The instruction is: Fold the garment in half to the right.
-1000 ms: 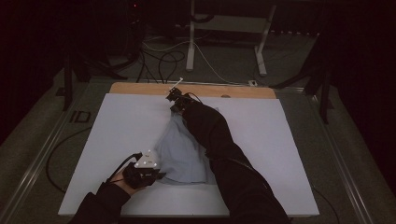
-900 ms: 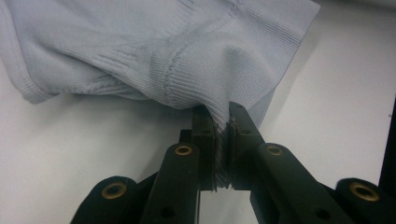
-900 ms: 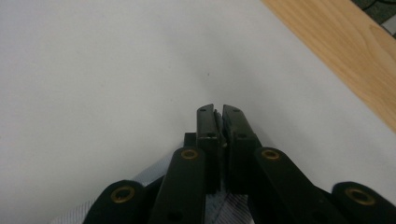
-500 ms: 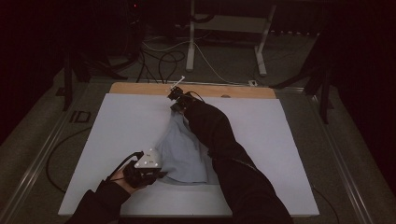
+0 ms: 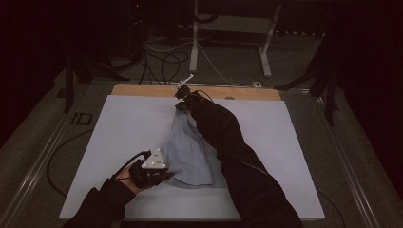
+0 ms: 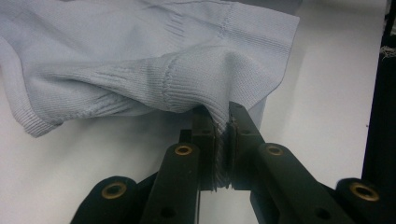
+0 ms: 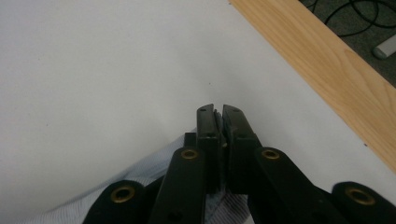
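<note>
While stretched forward, right hand-held gripper (image 5: 183, 95) on garment (image 5: 190, 152).

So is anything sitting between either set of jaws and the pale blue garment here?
Nothing visible. The left gripper is already clamped on a ribbed fold of the pale blue garment at its near edge, and the right gripper is shut on cloth at the far end. The white table cover around it holds no other objects.
</note>
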`<act>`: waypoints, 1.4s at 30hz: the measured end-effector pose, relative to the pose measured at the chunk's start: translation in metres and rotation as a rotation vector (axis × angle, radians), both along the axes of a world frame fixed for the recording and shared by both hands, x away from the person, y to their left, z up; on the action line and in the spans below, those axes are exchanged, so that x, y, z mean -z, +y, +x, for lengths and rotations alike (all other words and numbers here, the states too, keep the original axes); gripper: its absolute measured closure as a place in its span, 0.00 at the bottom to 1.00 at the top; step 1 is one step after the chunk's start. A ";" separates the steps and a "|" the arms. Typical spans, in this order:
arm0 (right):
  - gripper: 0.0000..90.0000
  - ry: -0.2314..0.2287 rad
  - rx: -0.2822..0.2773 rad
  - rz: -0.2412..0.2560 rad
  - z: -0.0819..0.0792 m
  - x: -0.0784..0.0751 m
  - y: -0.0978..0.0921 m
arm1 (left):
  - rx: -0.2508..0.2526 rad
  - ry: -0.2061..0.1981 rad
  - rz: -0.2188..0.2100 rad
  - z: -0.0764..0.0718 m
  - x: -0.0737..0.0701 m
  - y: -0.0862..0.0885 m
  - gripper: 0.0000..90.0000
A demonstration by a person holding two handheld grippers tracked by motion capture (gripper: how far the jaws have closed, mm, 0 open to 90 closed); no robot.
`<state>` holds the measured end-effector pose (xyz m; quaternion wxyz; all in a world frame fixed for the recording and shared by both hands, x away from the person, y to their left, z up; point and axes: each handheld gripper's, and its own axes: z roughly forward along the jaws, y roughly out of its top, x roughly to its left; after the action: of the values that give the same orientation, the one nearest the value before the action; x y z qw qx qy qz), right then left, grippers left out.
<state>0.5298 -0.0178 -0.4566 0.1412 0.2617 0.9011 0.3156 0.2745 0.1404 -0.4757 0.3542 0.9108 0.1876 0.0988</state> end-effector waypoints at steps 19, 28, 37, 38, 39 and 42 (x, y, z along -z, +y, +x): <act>0.97 -0.035 0.017 0.043 -0.012 -0.023 -0.045 | 0.118 -0.021 0.071 0.008 -0.019 -0.037 0.94; 0.97 -0.047 0.047 0.064 -0.013 -0.030 -0.073 | 0.172 -0.042 0.087 0.010 -0.030 -0.061 0.94; 0.97 -0.036 0.075 0.084 -0.015 -0.030 -0.099 | 0.225 -0.049 0.097 0.014 -0.034 -0.088 0.94; 0.97 -0.034 0.082 0.087 -0.015 -0.030 -0.100 | 0.232 -0.050 0.096 0.015 -0.034 -0.092 0.94; 0.97 -0.038 0.084 0.089 -0.015 -0.030 -0.102 | 0.239 -0.051 0.099 0.015 -0.034 -0.096 0.94; 0.97 -0.034 0.092 0.108 -0.013 -0.030 -0.107 | 0.252 -0.051 0.097 0.016 -0.034 -0.105 0.94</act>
<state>0.5165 -0.1247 -0.4261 0.1562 0.3046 0.8673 0.3614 0.2906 0.0352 -0.4412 0.3241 0.9404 0.0578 0.0857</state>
